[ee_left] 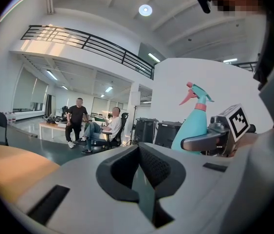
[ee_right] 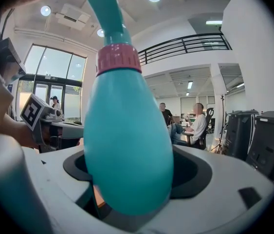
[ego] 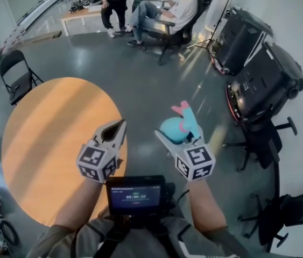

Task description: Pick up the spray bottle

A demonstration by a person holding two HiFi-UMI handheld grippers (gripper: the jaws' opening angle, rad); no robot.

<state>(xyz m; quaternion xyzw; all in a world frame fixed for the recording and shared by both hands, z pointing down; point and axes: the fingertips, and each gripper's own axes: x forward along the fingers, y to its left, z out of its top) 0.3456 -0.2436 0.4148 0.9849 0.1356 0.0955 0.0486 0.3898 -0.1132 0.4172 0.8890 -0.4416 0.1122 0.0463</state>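
Note:
The spray bottle is teal with a pink collar and trigger. It stands upright between the jaws of my right gripper, held in the air off the right edge of the round wooden table. In the right gripper view the bottle's belly fills the gap and the jaws of the right gripper press on it. My left gripper hovers over the table's right rim, shut with nothing in it. In the left gripper view its jaws are closed, and the bottle shows to the right.
A black folding chair stands beyond the table at the left. Black equipment cases and office chairs line the right side. Two people are by a desk far back. A small screen hangs at my chest.

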